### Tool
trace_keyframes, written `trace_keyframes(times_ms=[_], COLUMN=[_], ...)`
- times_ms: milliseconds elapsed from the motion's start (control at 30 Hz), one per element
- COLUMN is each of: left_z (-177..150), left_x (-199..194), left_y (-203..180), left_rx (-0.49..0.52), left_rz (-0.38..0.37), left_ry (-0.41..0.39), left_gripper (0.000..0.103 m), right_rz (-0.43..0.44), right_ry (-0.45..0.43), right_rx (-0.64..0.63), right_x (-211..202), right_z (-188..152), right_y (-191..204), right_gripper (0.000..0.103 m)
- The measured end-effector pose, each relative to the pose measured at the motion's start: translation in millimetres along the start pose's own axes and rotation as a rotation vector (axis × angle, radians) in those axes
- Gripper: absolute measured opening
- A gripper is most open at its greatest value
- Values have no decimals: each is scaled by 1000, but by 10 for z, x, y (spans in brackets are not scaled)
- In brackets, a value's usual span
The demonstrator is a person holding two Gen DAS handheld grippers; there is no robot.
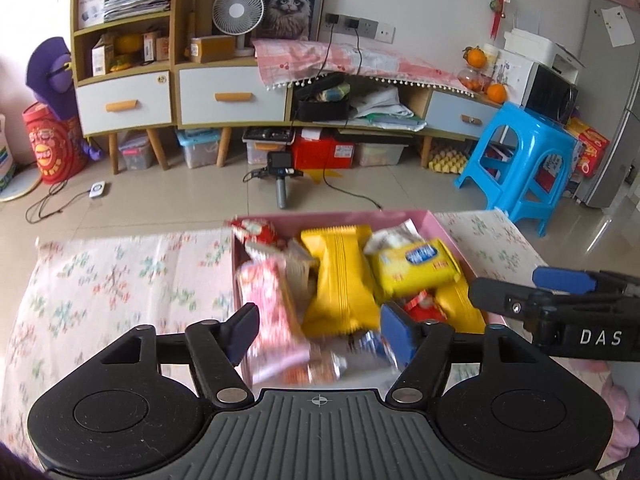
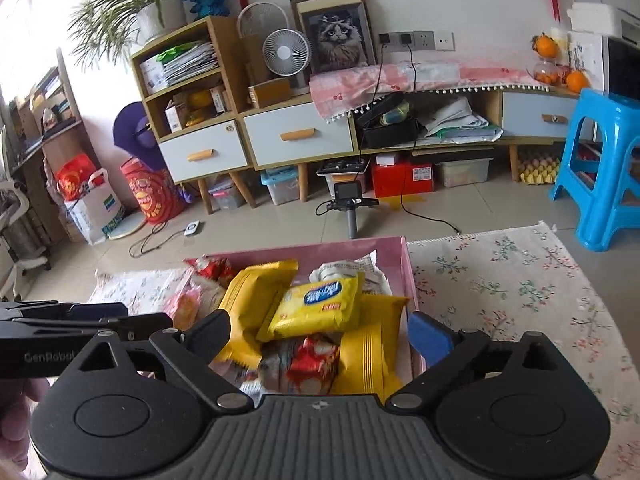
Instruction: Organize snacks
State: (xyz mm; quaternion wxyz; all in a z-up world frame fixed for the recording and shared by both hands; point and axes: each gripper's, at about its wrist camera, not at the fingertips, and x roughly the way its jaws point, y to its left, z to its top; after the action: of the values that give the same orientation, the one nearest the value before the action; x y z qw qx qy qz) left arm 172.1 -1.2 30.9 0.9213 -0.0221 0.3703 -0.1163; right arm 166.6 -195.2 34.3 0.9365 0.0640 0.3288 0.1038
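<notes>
Both grippers, left point(image 1: 318, 330) and right point(image 2: 320, 338), hover over the pink snack box point(image 2: 412, 280), jaws spread wide, gripping nothing.

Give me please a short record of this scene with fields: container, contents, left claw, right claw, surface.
container: pink box, open top
contents: yellow packs, yellow pack with blue label, red and white packs, pink pack
left claw: open, holding nothing, over the box
right claw: open, holding nothing, over the box
surface: floral cloth
</notes>
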Motion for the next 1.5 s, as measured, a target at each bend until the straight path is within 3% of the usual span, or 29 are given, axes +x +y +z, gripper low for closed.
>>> trace_keyframes(times_ms=[200,500,667,800,1067,1267,1500], left_z=[-255,-587,-744,-782,-784,-796,-814], left_x=[-228,-486,-540,-592,-569,-544,-547], left_y=[-76,-76,-76,-81,-89,-2,-44], left_rx=[-5,-84,-97,-86,-102,-150,-135], left_rz=[18,88,146,194,239,241,231], left_ry=[30,64,89,79,106,119,124], left_gripper=[85,98,99,102,103,103,103], right_rz=[-16,-44,-94,-85,-121,-124,-120], right_ry=[19,55,78,95,84,78,104], right_rx=[-56,-35,-40,-54,-139,-110,-104], right_x=[-233,-471,-536,-581,-608,-589,-559], right_z=[-150,-355,-488,-506,-554,-539,-576], right_y=[122,190,198,209,371,342,364], right_gripper=[91,94,95,95,95,95,95])
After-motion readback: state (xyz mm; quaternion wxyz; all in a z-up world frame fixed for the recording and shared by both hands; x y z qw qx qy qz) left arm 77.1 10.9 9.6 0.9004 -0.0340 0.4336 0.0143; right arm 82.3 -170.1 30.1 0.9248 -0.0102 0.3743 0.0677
